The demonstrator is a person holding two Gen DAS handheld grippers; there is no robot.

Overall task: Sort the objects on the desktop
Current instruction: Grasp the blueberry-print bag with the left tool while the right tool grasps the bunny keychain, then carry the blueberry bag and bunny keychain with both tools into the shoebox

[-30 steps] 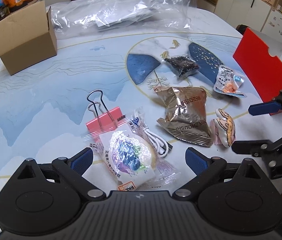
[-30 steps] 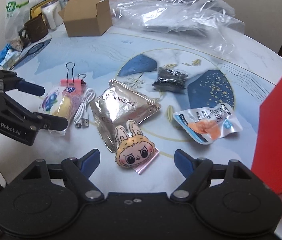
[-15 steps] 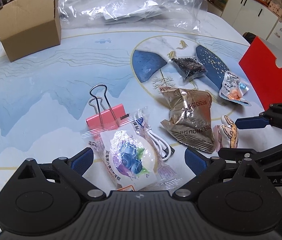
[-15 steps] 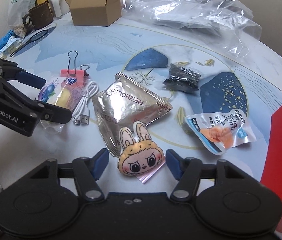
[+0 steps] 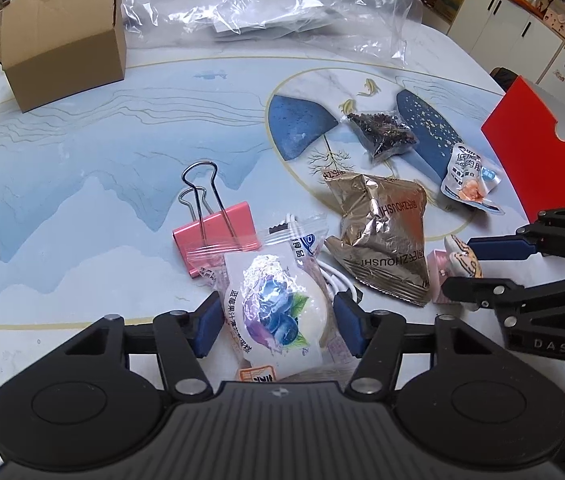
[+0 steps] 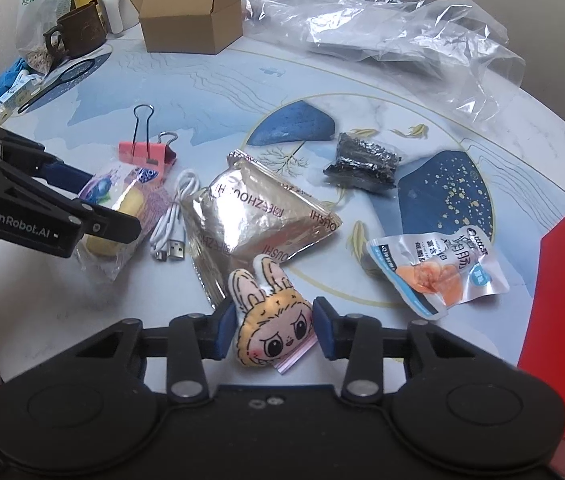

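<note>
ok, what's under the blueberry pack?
The blueberry pack overlaps the pink clip and the white cable. Clip handles and USB plug show; anything else beneath is covered.

Four snack packets (image 6: 270, 220), one binder clip (image 6: 146, 152), one cable (image 6: 174, 216), one plush (image 6: 270, 320).

Both tools are showing matte black bodies. The left gripper (image 5: 276, 326) is carrying a ribbed grey-black top plate flanked by two round discs, silver rivets at its linkage joints, and blue pads (image 5: 207, 327) on its fingers. The right gripper (image 6: 274, 330) is wearing the same blue pads (image 6: 324, 332), black linkages and silver rivets. White lettering is reading "GenRobot.AI" on one side, "DAS" on the other.
</note>
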